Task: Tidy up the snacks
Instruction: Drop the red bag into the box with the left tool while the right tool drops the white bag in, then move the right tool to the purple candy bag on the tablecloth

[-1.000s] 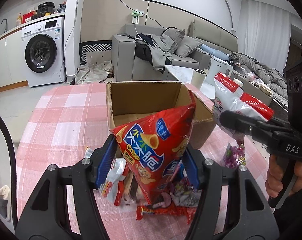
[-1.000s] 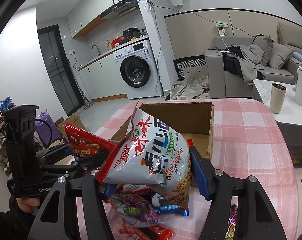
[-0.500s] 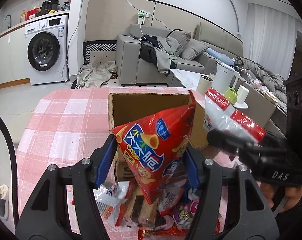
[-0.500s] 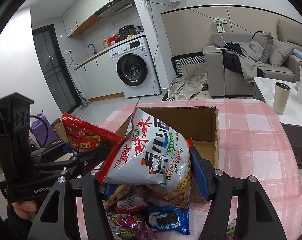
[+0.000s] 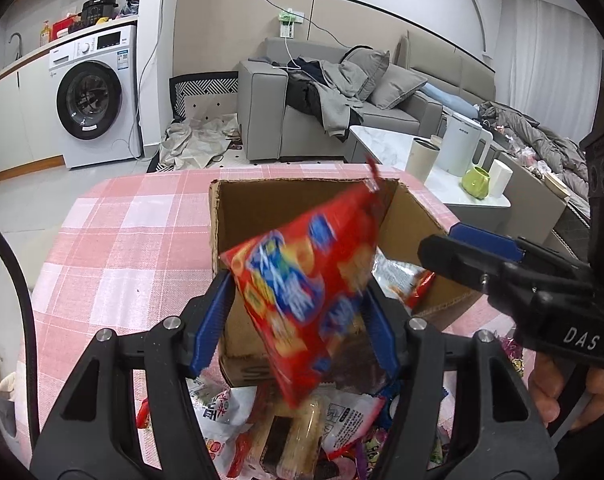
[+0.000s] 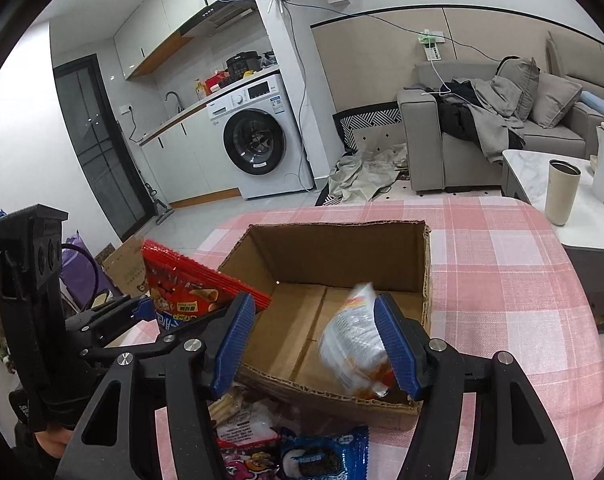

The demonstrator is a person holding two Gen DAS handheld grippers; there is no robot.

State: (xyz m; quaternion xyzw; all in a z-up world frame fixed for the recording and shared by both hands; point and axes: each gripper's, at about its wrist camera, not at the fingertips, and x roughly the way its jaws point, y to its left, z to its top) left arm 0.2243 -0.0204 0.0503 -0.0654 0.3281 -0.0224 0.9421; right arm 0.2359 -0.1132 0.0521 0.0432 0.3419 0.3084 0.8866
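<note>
1. Landmark: the cardboard box [image 6: 334, 280], standing open-topped on the pink checked tablecloth [image 6: 514, 280].
2. The white noodle-snack bag [image 6: 354, 344] lies inside the box, at its near right corner, against the inner face of your right gripper's [image 6: 316, 346] right pad. It is motion-blurred; you cannot read its print. Part of it hides behind that pad.
3. Your right gripper's jaws are spread wide over the near edge of the box. Whether the right pad touches the bag cannot be told.
4. The red chip bag [image 5: 306, 288] sits between the blue pads of your left gripper [image 5: 297, 326], in front of the near wall of the box and tilted toward its opening. It is blurred. The left pad meets the bag's left edge; the right pad's contact is hidden behind the bag, so you cannot tell whether the jaws pinch it or have let go.
5. In the left wrist view a corner of the white bag shows inside the box, to the right of the red bag; the rest is covered.
6. Loose snacks on the near side of the box: a blue cookie packet [image 6: 326, 456], a wafer pack [image 5: 297, 440] and others, partly hidden under both grippers and cut off at the frame edge.
7. Beyond the box: a washing machine [image 6: 257, 140], a grey sofa [image 6: 482, 120] and a beige tumbler [image 6: 562, 192] on the side table.
</note>
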